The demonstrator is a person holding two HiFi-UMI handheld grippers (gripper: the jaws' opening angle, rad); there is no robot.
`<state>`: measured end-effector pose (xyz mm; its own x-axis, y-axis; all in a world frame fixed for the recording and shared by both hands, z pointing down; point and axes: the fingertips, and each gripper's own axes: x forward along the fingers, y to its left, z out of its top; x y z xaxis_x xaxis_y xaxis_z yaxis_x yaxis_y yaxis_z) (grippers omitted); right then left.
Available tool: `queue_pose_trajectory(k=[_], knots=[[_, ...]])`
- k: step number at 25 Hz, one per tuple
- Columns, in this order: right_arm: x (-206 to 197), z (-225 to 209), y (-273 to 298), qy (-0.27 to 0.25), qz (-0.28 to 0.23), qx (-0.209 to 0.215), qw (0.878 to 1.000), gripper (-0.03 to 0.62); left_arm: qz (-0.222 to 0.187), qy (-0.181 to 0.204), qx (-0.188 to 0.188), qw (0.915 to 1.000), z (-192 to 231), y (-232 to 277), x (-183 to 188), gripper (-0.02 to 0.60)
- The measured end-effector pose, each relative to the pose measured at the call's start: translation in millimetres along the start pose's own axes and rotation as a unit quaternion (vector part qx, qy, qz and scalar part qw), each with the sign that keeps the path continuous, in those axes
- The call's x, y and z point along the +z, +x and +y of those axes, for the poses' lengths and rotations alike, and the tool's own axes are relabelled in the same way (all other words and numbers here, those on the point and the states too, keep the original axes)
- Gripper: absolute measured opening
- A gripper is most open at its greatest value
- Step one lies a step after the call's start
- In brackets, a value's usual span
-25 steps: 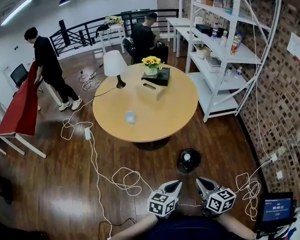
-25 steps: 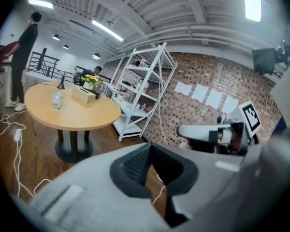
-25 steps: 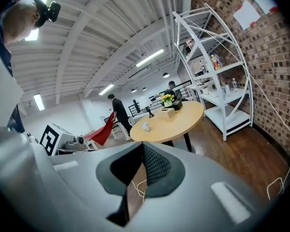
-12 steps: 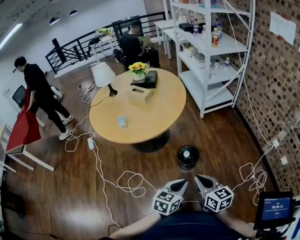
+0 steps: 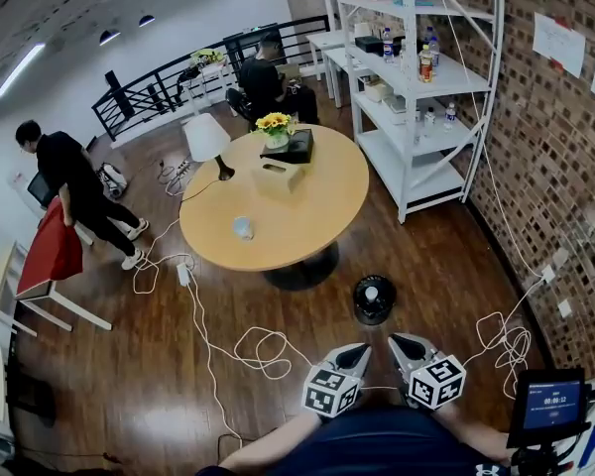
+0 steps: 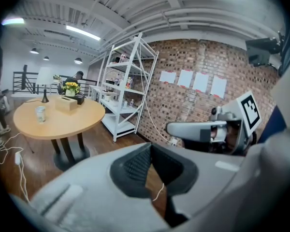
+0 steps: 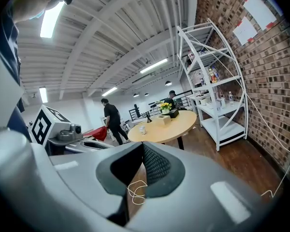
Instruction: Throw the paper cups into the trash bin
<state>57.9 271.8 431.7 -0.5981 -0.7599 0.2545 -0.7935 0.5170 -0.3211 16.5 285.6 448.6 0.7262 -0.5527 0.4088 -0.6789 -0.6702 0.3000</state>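
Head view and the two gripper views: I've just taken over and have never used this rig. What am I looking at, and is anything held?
There is no robot arm. A person carries a hand-held claw in each hand. The head view looks steeply down from the person's head; the left claw and right claw show at the bottom, each with a marker cube. Each gripper view looks along its own claw. Both claws are shut and hold nothing. On the round table stand a paper cup, a tissue box, a lamp and flowers. On the floor beside the table stands what looks like the trash bin, black and round.
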Motion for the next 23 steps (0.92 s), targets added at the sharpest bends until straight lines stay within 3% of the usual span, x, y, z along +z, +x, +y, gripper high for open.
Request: queue_pose_trajectory(k=[23], knots=[[-14.9, 10.7, -12.1, 0.008, 0.02, -0.007, 1.0, 0.011, 0.023, -0.004, -0.002, 0.9997, -10.3, -9.5, -16.0, 0.005]])
